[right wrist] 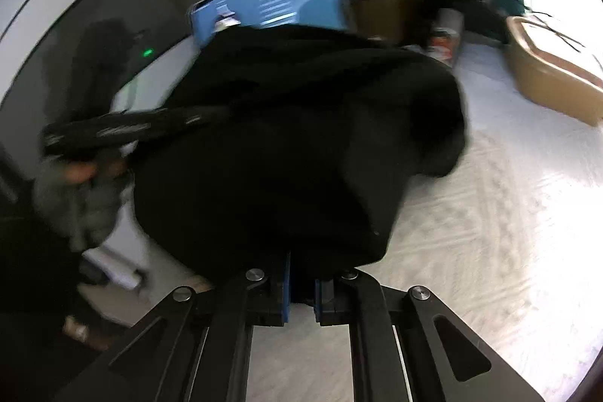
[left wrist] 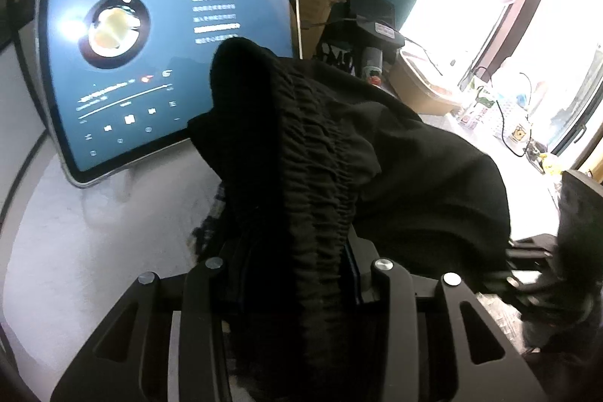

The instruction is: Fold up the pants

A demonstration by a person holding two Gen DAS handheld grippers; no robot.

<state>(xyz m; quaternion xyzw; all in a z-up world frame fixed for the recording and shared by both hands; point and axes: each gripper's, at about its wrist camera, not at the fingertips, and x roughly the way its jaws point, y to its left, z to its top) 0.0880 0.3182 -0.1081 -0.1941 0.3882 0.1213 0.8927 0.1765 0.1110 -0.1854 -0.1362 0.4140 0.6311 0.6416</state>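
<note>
Black pants (left wrist: 395,168) are bunched above a white tabletop (left wrist: 75,251), in front of a lit tablet (left wrist: 158,55). Their elastic waistband is clamped by the left gripper (left wrist: 297,289); another fold is pinched between the nearly closed right gripper (right wrist: 301,289) fingers.

Black pants (left wrist: 339,153) with a gathered elastic waistband fill the centre of the frame, bunched and lifted; from the other side, the dark fabric (right wrist: 286,145) hangs crumpled mid-frame.
</note>
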